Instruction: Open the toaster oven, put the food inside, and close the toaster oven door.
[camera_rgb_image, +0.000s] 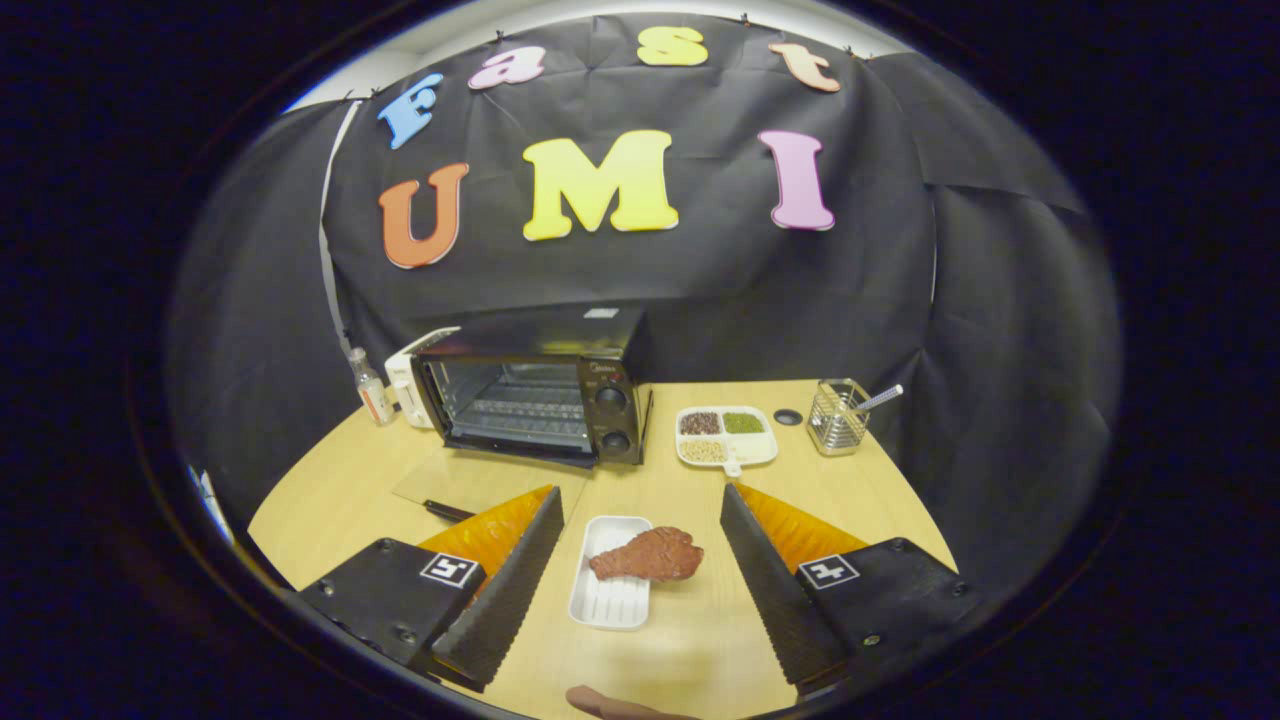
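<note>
While the fingers gape empty, the drumstick overhangs its tray (far edge hidden); oven door down.

Black toaster oven, door seemingly open flat, brown drumstick on white tray

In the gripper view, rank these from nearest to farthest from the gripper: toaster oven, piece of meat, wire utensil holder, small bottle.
The gripper is open.
1. Piece of meat, between the fingers, lying partly on the white tray.
2. Toaster oven, beyond the fingers, door open.
3. Wire utensil holder and small bottle, on opposite sides of the oven: too close to call.
</note>
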